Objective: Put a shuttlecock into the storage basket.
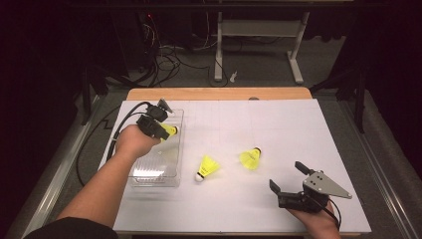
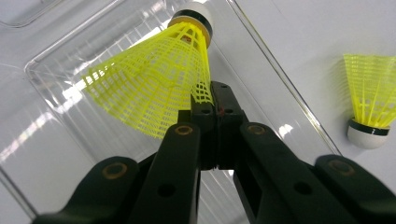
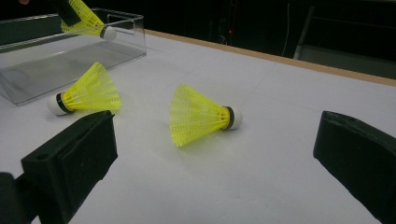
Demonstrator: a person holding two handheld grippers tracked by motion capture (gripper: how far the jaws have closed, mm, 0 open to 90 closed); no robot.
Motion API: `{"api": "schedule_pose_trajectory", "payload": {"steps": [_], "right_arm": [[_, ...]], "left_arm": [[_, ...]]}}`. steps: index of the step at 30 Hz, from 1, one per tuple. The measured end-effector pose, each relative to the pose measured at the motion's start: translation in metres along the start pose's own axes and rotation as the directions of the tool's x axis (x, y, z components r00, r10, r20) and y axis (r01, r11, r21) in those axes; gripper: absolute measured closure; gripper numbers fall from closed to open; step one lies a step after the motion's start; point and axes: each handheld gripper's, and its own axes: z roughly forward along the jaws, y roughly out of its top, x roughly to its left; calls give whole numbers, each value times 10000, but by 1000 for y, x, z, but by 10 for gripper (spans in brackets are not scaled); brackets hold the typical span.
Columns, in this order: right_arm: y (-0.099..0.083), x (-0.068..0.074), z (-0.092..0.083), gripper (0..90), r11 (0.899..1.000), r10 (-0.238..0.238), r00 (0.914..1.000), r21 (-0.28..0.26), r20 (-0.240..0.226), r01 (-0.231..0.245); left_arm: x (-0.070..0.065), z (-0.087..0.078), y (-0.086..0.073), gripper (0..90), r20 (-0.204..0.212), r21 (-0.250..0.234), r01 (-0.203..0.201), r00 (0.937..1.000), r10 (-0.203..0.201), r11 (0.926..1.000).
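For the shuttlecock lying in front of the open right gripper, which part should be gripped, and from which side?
Grip the shuttlecock across its yellow mesh skirt near the wide rim, coming from the right gripper side. It lies on its side on the table with the flared end toward the jaws, and the skirt probably gives slightly. The small round cork faces away.

This looks like a lab or test room set up for recording, not a home. The white-covered table [image 1: 278,149] with a wooden edge stands on a grey floor in a dark, black-walled space lit from above. Beyond the table's far edge a tangle of cables [image 1: 166,62] lies on the floor beside the white metal legs of a height-adjustable desk [image 1: 259,45], and dark stand legs [image 1: 89,94] rise just off the table's left side.
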Motion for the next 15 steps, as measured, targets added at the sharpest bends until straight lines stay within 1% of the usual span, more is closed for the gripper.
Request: {"api": "schedule_pose_trajectory", "payload": {"steps": [2,3,8,10,11,13,15], "right_arm": [[0,0,0,0,10000,4,10000,-12,2,-4],[0,0,0,0,10000,2,10000,-14,3,-2],[0,-1,1,0,10000,-29,10000,9,-21,29],[-1,-1,1,0,10000,-31,10000,20,-31,31],[-1,-1,1,0,10000,-35,10000,25,-38,36],[-1,-1,1,0,10000,-40,10000,19,-41,40],[-1,-1,1,0,10000,-37,10000,27,-45,37]], "left_arm": [[-1,3,1,893,-7,62,-42,10000,42,10000],[-1,5,2,894,27,123,55,10000,-56,9999],[-1,11,5,893,-52,176,105,9999,-104,9998],[0,13,6,893,-118,138,186,9998,-184,9997],[1,14,7,894,-68,78,240,9997,-240,9997],[2,16,8,893,-77,43,190,9998,-190,9998],[4,18,9,894,-41,-22,298,9995,-298,9996]]}}
